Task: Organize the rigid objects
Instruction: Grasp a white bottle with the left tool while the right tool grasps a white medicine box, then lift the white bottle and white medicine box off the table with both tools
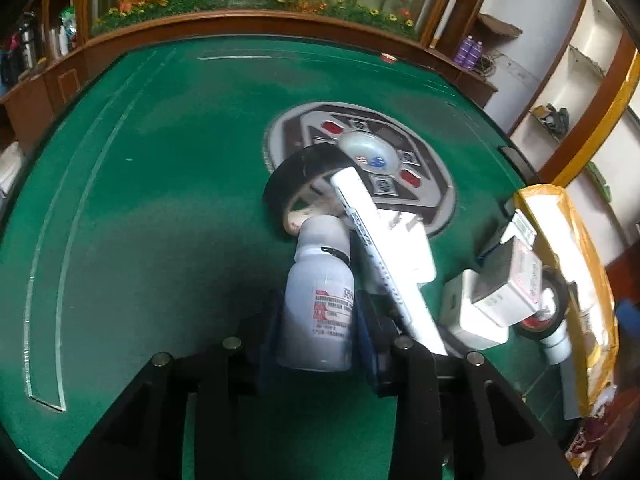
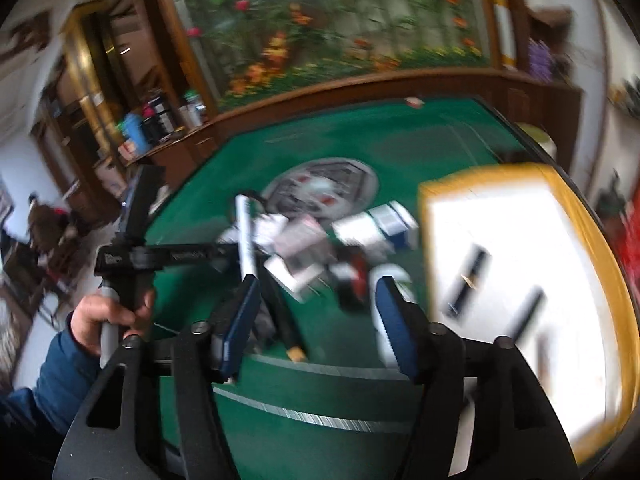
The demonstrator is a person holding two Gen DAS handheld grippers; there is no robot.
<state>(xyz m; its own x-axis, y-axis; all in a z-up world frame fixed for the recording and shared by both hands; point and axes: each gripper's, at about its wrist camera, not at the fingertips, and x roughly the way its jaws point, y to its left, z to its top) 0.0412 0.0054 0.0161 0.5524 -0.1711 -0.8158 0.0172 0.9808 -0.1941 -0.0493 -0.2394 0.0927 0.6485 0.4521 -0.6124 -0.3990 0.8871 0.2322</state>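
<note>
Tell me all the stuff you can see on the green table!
White plastic bottle: one, white, lying between the left gripper's pads.
Long white tube: one, white, leaning across the pile beside the bottle.
Black tape roll: one, black, beyond the bottle.
Small white cartons: several, white, heaped right of the tube.
Yellow-edged cardboard box: one, yellow and white, at the right table edge.
Round silver centre panel: one, silver with red buttons, mid-table.
Green felt table: one, green.
Left gripper: black, blue pads, around the bottle.
Right gripper: black, blue pads, open, empty.
Hand: one, blue sleeve, holding the left gripper's handle.
</note>
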